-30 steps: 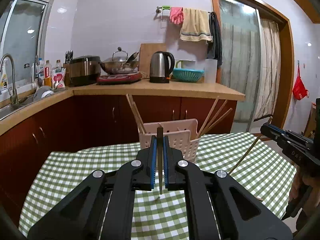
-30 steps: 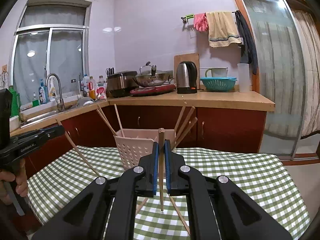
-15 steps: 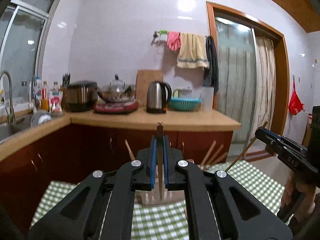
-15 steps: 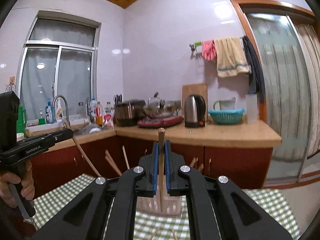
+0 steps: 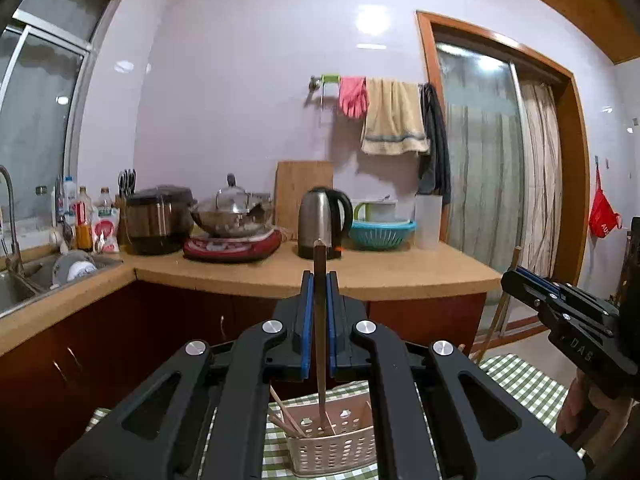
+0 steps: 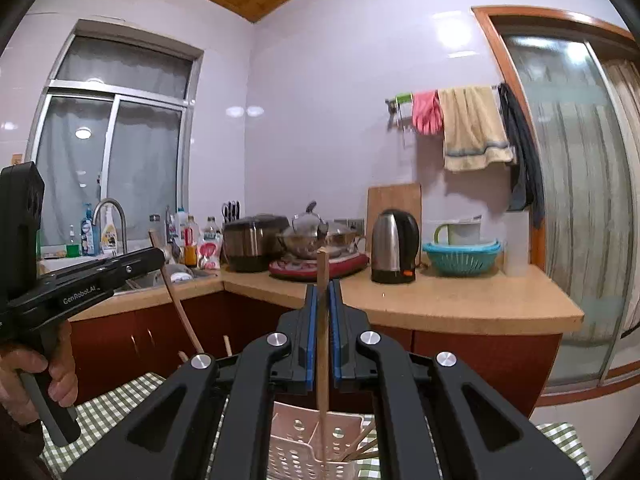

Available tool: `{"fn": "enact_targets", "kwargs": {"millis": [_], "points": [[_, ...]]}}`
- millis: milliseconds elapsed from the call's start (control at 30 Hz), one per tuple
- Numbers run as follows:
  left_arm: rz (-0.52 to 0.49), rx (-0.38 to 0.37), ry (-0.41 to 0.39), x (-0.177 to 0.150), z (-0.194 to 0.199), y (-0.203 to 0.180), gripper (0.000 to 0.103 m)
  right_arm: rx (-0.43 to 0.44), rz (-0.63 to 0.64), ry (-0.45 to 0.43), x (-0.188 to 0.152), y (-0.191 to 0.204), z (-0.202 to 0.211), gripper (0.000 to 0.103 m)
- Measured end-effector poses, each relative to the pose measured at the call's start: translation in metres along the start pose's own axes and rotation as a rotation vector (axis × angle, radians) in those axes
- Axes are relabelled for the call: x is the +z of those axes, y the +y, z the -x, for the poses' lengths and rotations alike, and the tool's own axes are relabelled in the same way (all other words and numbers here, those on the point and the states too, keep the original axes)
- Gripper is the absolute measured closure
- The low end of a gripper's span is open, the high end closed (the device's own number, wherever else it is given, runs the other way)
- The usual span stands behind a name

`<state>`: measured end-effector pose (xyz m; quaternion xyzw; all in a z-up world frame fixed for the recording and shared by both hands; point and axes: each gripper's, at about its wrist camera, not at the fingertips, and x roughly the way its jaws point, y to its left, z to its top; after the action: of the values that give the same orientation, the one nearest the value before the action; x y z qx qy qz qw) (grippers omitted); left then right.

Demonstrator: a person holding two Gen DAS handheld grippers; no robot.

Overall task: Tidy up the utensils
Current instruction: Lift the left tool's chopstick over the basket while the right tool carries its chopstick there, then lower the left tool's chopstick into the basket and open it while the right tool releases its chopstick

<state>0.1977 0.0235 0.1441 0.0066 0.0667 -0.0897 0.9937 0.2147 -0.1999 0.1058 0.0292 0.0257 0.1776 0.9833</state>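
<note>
My left gripper is shut on a dark wooden chopstick held upright; its lower tip reaches into the pale perforated utensil basket on the green checked tablecloth. My right gripper is shut on a lighter wooden chopstick, also upright, its lower end inside the same basket. Several chopsticks lean inside the basket. Each gripper shows in the other's view, the left and the right, each with its stick.
A kitchen counter behind the table carries a kettle, wok, rice cooker, teal colander and bottles. A sink is at the left. A glass door stands at the right.
Both grippers have risen and moved over the basket with their chopsticks. The basket has dropped low in both views, and the stick tips now hang inside it.
</note>
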Motion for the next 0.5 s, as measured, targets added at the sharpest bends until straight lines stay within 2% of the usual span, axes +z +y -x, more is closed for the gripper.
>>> {"fn": "enact_targets", "kwargs": {"millis": [267,500], "points": [[0.023,0.008,0.076,-0.034,-0.037,0.014,0.097,0.007,-0.022,0.035,-0.019,-0.004,-0.026,0.096],[0.021,0.003,0.102,-0.047,-0.047,0.018,0.097,0.0,-0.016,-0.015,-0.009,-0.006,-0.04,0.096]]}}
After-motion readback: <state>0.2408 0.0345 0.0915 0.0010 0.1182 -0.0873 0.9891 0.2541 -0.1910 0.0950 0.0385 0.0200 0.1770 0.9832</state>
